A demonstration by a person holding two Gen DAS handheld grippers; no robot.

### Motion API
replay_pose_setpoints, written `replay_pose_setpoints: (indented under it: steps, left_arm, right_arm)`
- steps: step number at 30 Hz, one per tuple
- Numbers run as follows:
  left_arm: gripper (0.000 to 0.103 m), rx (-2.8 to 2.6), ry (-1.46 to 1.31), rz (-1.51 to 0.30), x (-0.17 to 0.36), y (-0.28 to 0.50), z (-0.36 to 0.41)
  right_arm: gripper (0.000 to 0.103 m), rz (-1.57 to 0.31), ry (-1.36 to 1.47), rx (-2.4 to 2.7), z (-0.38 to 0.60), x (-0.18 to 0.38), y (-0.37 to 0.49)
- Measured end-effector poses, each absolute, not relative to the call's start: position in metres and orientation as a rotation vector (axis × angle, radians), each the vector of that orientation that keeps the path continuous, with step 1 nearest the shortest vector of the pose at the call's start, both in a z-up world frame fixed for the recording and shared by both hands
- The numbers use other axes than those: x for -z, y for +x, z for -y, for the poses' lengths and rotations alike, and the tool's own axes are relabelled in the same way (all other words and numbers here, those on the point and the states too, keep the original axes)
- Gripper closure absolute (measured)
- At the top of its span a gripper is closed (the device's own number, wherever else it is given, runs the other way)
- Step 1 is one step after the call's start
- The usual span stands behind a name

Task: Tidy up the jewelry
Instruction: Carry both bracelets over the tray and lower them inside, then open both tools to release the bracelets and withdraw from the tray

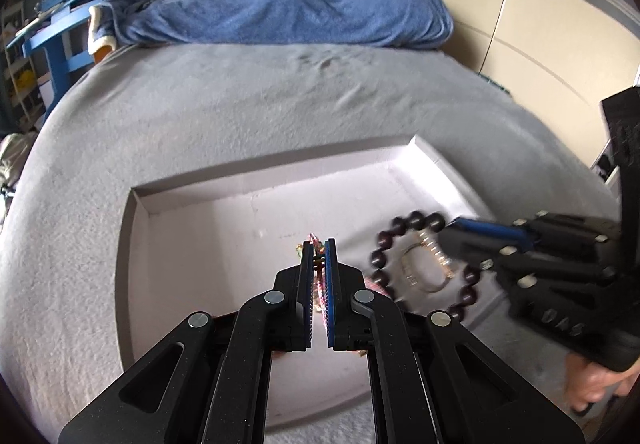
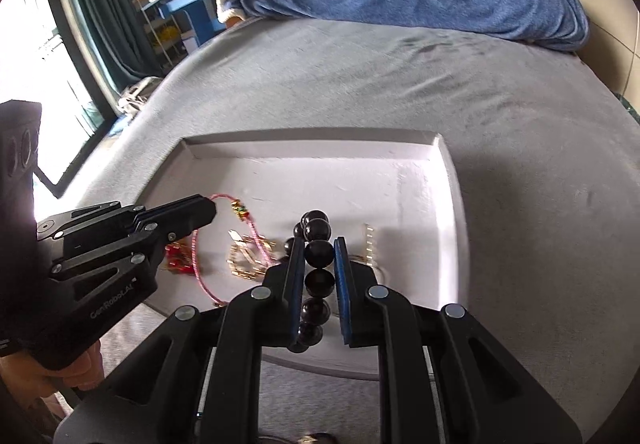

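A shallow white tray lies on the grey bed. My left gripper is shut on a thin pink cord bracelet with small coloured beads and holds it above the tray; it also shows in the right wrist view. My right gripper is shut on a dark round-bead bracelet, which hangs as a loop in the left wrist view; the right gripper shows there too. Gold link jewelry and a red piece lie in the tray.
A blue blanket is heaped at the far end of the grey bed. A blue desk with books stands at the far left. A wardrobe wall is on the right.
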State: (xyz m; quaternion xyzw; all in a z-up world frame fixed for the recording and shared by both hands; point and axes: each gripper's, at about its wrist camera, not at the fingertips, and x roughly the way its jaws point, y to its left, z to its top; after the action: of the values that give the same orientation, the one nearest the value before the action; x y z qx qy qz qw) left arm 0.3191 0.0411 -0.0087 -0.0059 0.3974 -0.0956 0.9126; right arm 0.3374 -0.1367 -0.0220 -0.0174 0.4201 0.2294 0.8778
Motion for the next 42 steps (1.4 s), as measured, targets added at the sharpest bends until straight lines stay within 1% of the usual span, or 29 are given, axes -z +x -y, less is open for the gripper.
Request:
replay_pose_setpoints:
  steps: [6,8,9,10,11,12,13,14,15,16,17,18,19,21,22,26,28,32,34,35,37,38,42]
  left_arm:
    - [0.097,0.175,-0.006,-0.886,0.026,0.323,-0.046]
    - [0.090,0.164,0.007,-0.894,0.027,0.322,-0.046]
    - [0.082,0.157,0.009,-0.889,0.025,0.321,-0.046]
    - [0.072,0.151,0.008,-0.883,0.024,0.319,-0.047]
    - [0.067,0.149,0.006,-0.878,0.022,0.319,-0.047]
    - [0.061,0.150,0.004,-0.868,0.019,0.317,-0.048]
    - [0.057,0.150,0.002,-0.858,0.017,0.315,-0.049]
    - [0.053,0.150,0.000,-0.852,0.015,0.314,-0.050]
    - [0.046,0.151,-0.002,-0.843,0.012,0.312,-0.050]
    - [0.041,0.150,-0.004,-0.829,0.008,0.310,-0.052]
    - [0.039,0.147,-0.004,-0.823,0.007,0.309,-0.052]
    - [0.034,0.143,-0.008,-0.813,0.003,0.307,-0.053]
    - [0.029,0.141,-0.015,-0.805,0.000,0.306,-0.055]
    - [0.024,0.134,-0.027,-0.784,-0.007,0.301,-0.057]
    - [0.022,0.127,-0.030,-0.776,-0.010,0.299,-0.058]
    - [0.017,0.116,-0.031,-0.755,-0.020,0.290,-0.060]
    - [0.015,0.109,-0.038,-0.744,-0.026,0.284,-0.061]
    - [0.012,0.105,-0.026,-0.729,-0.033,0.269,-0.062]
    - [0.011,0.098,-0.011,-0.726,-0.034,0.261,-0.062]
    - [0.011,0.096,-0.011,-0.729,-0.035,0.258,-0.063]
    - [0.010,0.092,-0.019,-0.732,-0.035,0.252,-0.067]
    - [0.010,0.089,-0.024,-0.734,-0.035,0.250,-0.069]
    - [0.010,0.084,-0.043,-0.733,-0.036,0.234,-0.075]
  right_arm:
    - [0.089,-0.927,-0.099,-0.438,0.138,0.038,0.344]
    - [0.088,-0.938,-0.124,-0.423,0.137,0.041,0.344]
    - [0.088,-0.940,-0.130,-0.420,0.137,0.041,0.344]
    - [0.087,-0.939,-0.130,-0.421,0.138,0.041,0.343]
    - [0.087,-0.937,-0.127,-0.424,0.138,0.040,0.342]
    - [0.083,-0.938,-0.123,-0.428,0.138,0.039,0.342]
    - [0.074,-0.936,-0.119,-0.431,0.139,0.038,0.342]
    - [0.069,-0.930,-0.116,-0.434,0.141,0.036,0.341]
    - [0.065,-0.926,-0.115,-0.436,0.141,0.035,0.341]
    - [0.064,-0.919,-0.113,-0.437,0.143,0.032,0.340]
    - [0.062,-0.914,-0.109,-0.436,0.144,0.030,0.339]
    - [0.056,-0.906,-0.101,-0.434,0.146,0.028,0.338]
    - [0.052,-0.900,-0.091,-0.429,0.148,0.025,0.337]
    - [0.051,-0.893,-0.072,-0.423,0.152,0.022,0.336]
    - [0.048,-0.889,-0.064,-0.418,0.155,0.020,0.335]
    - [0.039,-0.875,-0.054,-0.405,0.160,0.015,0.330]
    - [0.031,-0.863,-0.044,-0.403,0.162,0.010,0.325]
    - [0.020,-0.835,-0.035,-0.413,0.166,0.002,0.312]
    - [0.013,-0.823,-0.039,-0.414,0.168,0.000,0.307]
    - [0.012,-0.818,-0.037,-0.414,0.170,-0.001,0.304]
    - [0.007,-0.816,-0.029,-0.408,0.174,-0.002,0.300]
    - [0.006,-0.815,-0.022,-0.403,0.176,-0.002,0.299]
    - [0.006,-0.816,0.011,-0.387,0.187,-0.002,0.292]
